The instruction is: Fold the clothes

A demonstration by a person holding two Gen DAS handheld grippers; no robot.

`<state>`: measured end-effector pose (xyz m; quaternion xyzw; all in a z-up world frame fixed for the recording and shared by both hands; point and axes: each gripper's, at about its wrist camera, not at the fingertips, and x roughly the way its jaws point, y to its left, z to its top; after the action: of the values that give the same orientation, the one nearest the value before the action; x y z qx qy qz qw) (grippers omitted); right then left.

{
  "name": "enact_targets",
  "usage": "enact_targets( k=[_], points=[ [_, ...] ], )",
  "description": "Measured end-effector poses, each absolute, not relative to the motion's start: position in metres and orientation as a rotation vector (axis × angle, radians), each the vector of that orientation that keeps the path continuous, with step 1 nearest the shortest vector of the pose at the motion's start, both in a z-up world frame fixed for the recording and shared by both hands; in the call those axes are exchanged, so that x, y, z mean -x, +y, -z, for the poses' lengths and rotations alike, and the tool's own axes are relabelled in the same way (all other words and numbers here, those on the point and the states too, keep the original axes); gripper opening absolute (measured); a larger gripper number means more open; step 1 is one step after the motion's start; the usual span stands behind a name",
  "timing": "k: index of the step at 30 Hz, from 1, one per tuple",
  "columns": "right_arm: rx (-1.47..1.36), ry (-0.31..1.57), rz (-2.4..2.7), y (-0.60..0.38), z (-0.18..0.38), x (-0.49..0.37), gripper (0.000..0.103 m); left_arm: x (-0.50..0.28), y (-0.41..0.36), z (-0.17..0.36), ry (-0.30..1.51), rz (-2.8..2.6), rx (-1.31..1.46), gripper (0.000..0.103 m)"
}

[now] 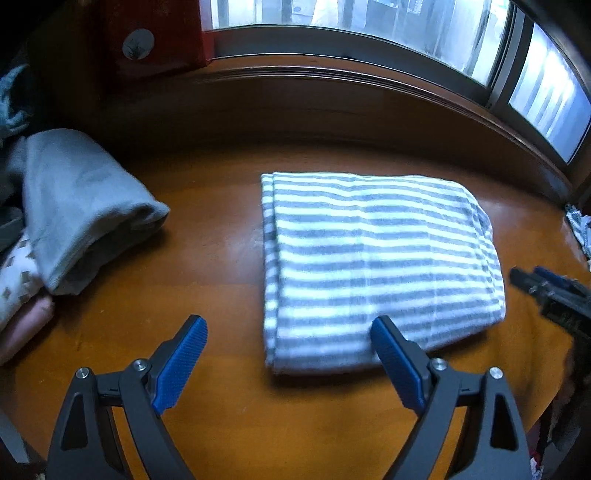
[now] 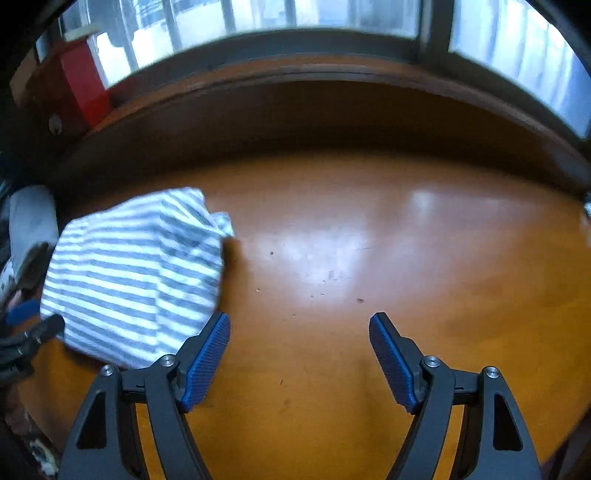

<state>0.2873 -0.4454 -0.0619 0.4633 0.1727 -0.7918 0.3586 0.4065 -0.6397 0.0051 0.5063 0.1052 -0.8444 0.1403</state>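
Glossy orange-brown wooden tabletop (image 1: 207, 258) below a dark sill and bright window panes (image 1: 369, 18), red block (image 2: 85, 85) at the far left corner. Left claw (image 1: 290, 363) held low over the near edge, aimed forward and level, both blue ribbed pads (image 1: 181, 365) spread wide, gripping nothing. Folded grey-and-white striped garment (image 1: 376, 258) lying flat straight ahead, its near edge reaching the right pad, whether touching or merely overlapped in view cannot be told. Rolled grey cloth (image 1: 81, 203) off to the front-left, resting on a small pile with a pale star-printed piece (image 1: 14, 284) and a pink one (image 1: 26, 321) beneath. Dark tip of the other claw poking in at the right edge, beyond the garment. Right claw (image 2: 299, 362) likewise low, level and pointing toward the window, pads (image 2: 393, 363) parted wide and empty, bare shiny wood between and ahead of them. Same striped garment (image 2: 133, 273) front-left of this claw, its near corner just behind the left pad, folded edge somewhat rumpled at the far corner.
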Motion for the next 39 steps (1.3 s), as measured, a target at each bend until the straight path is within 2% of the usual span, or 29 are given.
enact_targets(
  k=[3, 5, 10, 27, 39],
  points=[
    [-1.194, 0.372, 1.967, -0.448, 0.047, -0.319, 0.077, -0.417, -0.632, -0.012, 0.392, 2.445, -1.498, 0.091],
    [-1.185, 0.387, 1.929, -0.452, 0.046, -0.338, 0.077, -0.424, -0.626, -0.014, 0.429, 2.442, -1.517, 0.091],
    [-1.160, 0.503, 1.900, -0.458, 0.055, -0.369, 0.077, -0.438, -0.614, -0.019, 0.355, 2.433, -1.494, 0.091],
    [-1.169, 0.495, 1.937, -0.437, 0.058, -0.380, 0.077, -0.446, -0.628, -0.010, 0.424, 2.338, -1.459, 0.091],
    [-1.170, 0.513, 1.919, -0.427, 0.060, -0.388, 0.077, -0.457, -0.618, -0.007, 0.398, 2.350, -1.480, 0.091]
  ],
)
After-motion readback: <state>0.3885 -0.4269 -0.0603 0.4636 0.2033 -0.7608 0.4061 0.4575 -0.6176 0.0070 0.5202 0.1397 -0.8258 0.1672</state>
